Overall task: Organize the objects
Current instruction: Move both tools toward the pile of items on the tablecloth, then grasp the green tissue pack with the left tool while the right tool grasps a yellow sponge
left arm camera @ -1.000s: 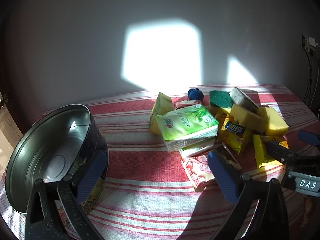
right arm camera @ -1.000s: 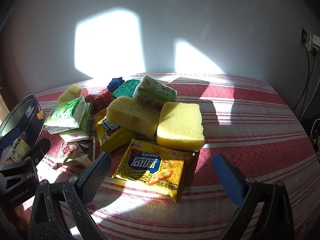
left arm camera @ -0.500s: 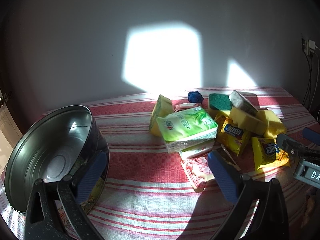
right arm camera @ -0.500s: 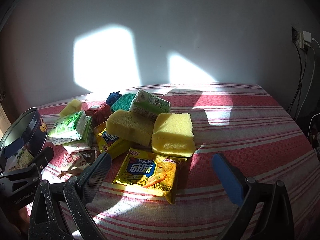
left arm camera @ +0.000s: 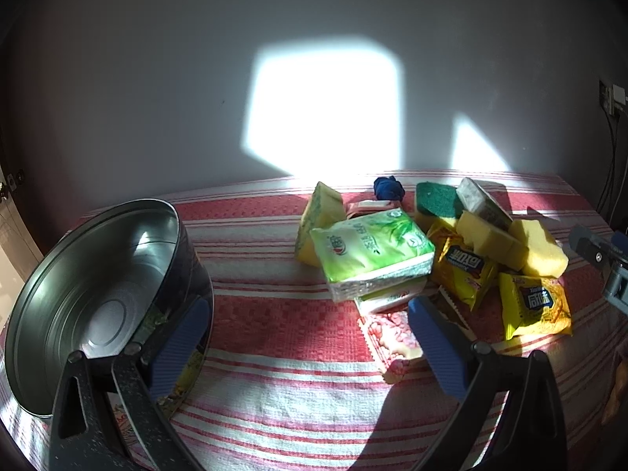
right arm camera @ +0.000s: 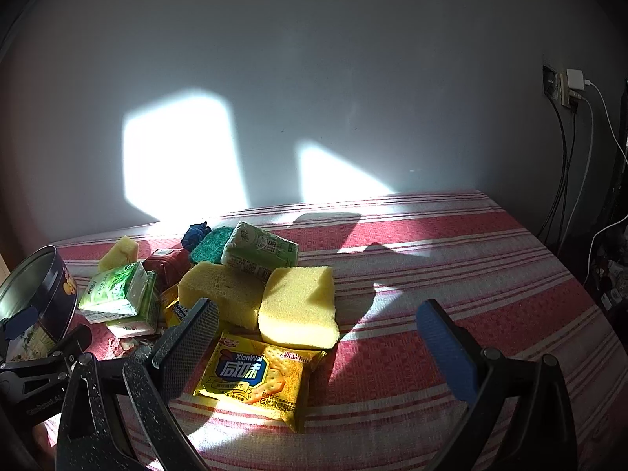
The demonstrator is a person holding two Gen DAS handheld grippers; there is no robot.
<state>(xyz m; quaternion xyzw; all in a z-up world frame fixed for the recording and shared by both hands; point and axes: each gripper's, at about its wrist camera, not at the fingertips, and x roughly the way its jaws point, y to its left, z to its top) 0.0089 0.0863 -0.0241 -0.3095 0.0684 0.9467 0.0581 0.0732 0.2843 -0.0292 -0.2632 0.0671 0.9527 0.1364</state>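
A pile of objects lies on the red-and-white striped cloth: a green tissue pack, yellow sponges, a yellow cracker packet, a green scouring pad and a blue wad. An empty round metal tin stands at the left. My left gripper is open, its left finger beside the tin's wall. My right gripper hangs open above the cracker packet, holding nothing.
A grey wall with sunlit patches backs the table. A wall socket with a charger and cables is at the right. The table's right edge drops off near the cables. A pink wrapper lies in front of the pile.
The right gripper has pulled back and risen away from the pile, so the objects look smaller in its view. The left gripper has hardly moved.
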